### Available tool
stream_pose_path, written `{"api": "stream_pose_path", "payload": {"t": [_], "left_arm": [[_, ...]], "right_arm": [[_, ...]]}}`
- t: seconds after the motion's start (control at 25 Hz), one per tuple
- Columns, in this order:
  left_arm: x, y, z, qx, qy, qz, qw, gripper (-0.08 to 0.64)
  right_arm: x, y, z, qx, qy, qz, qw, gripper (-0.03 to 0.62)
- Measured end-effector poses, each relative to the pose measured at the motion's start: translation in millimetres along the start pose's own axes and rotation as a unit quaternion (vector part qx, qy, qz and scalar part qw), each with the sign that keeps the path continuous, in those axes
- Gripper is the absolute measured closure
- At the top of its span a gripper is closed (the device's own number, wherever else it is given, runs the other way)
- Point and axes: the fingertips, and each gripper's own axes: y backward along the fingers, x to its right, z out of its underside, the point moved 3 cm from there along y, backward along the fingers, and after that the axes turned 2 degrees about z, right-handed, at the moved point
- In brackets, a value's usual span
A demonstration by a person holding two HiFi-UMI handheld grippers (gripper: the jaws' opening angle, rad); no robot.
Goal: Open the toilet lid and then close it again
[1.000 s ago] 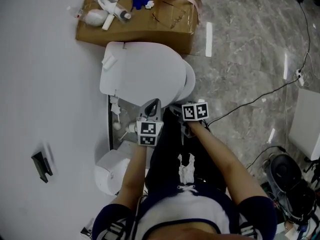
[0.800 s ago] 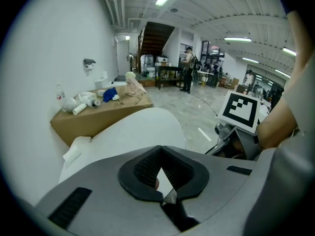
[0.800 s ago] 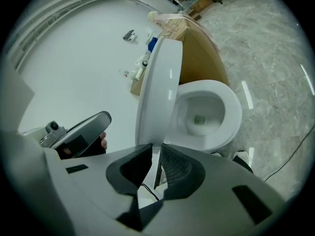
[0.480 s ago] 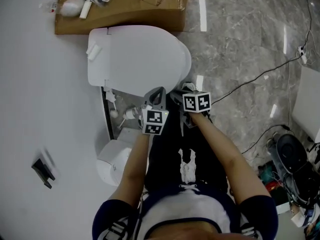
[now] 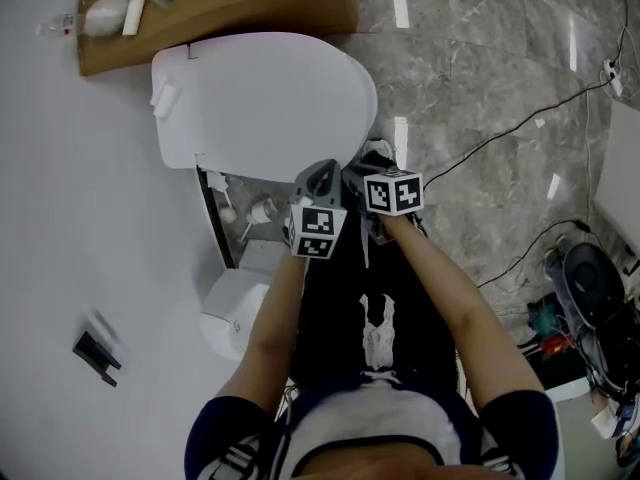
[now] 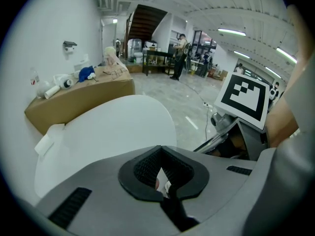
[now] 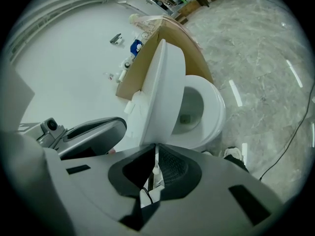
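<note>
The white toilet lid (image 5: 260, 98) stands part raised. In the right gripper view the lid (image 7: 165, 82) tilts over the seat and bowl (image 7: 209, 112). My right gripper (image 5: 358, 178) is at the lid's near rim. Its jaws have just been closing, and the rim runs into the narrow gap between them (image 7: 151, 173). Just left of it, my left gripper (image 5: 322, 176) is shut with nothing in it (image 6: 162, 181). It sits on the outer side of the lid (image 6: 108, 132).
A cardboard box (image 5: 215, 13) with bottles stands behind the toilet against the white wall. Pipes and a valve (image 5: 255, 211) and a white round bin (image 5: 232, 313) sit left of the person's legs. Cables (image 5: 500, 138) cross the marble floor at the right.
Both grippers have sunk together at the lid's near rim. The lid now shows more of its broad face, and the box has slid toward the top of the head view.
</note>
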Motion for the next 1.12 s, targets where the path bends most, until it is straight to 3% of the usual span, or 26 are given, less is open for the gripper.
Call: {"api": "stream_pose_path", "payload": {"t": [1.12], "left_arm": [[6, -107, 35, -0.062, 0.005, 0.054, 0.9966, 0.554]], "right_arm": [[86, -54, 15, -0.027, -0.031, 0.061, 0.997, 0.584]]}}
